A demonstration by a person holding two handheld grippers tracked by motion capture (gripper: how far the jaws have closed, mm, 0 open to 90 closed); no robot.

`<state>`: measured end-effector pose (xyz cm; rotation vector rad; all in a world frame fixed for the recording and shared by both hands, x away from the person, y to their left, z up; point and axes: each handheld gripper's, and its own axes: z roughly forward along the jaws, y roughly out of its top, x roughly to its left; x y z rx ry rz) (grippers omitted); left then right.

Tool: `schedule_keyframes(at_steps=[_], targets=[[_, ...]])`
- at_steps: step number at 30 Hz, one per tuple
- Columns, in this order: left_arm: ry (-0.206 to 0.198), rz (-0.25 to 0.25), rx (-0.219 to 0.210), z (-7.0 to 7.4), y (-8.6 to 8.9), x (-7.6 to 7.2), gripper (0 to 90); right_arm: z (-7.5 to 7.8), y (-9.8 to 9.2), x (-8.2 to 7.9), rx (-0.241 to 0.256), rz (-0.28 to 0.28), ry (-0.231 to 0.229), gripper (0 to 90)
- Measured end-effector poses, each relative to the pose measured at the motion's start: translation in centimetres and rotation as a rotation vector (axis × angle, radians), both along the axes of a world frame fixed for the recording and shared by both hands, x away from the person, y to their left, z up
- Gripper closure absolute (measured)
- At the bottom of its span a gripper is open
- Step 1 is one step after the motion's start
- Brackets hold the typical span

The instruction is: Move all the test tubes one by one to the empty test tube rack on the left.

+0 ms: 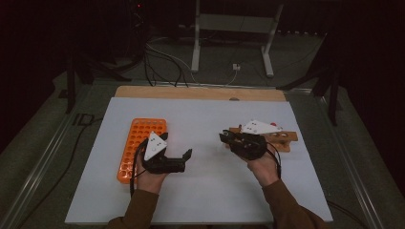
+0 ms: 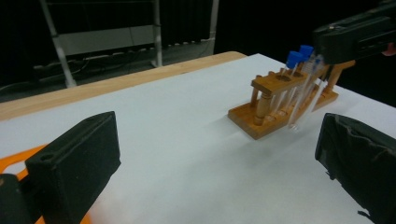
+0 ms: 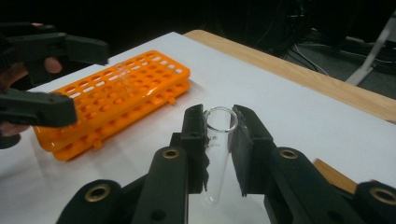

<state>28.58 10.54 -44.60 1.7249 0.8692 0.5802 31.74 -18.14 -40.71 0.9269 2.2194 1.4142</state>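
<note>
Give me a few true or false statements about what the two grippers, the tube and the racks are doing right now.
1. The right gripper is clamped on a clear test tube. True.
2. The left gripper holds a tube. False: its jaws stand wide open with nothing between them.
3. The orange rack lies by the left gripper. True.
4. The wooden rack holds red-capped tubes. False: the caps are blue.

In the high view, the tube rack (image 1: 142,149) is set left of centre on the table (image 1: 205,191), the wooden stand (image 1: 279,139) right of centre, well apart.
</note>
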Motion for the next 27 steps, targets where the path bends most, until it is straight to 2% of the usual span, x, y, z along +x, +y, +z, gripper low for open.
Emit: schedule_keyframes(at_steps=[1,6,14,19,22,23,24,27], targets=[[-0.001,-0.002,0.013,0.0,-0.2,0.1,0.9,0.0,0.2,0.0,0.0,0.003,0.002,76.3],[0.018,-0.02,0.017,-0.1,-1.4,0.5,0.9,-0.1,1.1,0.0,-0.005,0.022,0.009,76.3],[0.047,-0.059,0.01,-0.3,-2.8,0.9,1.7,-0.3,2.4,-0.1,-0.014,0.051,0.018,76.3],[0.063,-0.089,0.014,-0.6,-3.5,0.9,6.0,-0.4,3.2,-0.3,-0.014,0.072,0.02,76.2],[0.079,-0.117,0.04,-0.7,-4.4,0.9,7.5,-0.4,3.7,-0.4,-0.015,0.087,0.022,76.1],[0.079,-0.117,0.04,-0.7,-4.4,0.9,8.6,-0.5,3.8,-0.5,-0.016,0.093,0.022,76.1],[0.078,-0.115,0.053,-0.7,-4.7,0.8,12.8,-0.5,4.0,-0.5,-0.015,0.096,0.023,76.2],[0.073,-0.115,0.056,-0.7,-4.9,0.8,25.0,-0.6,4.2,-0.6,-0.016,0.105,0.028,76.2]])
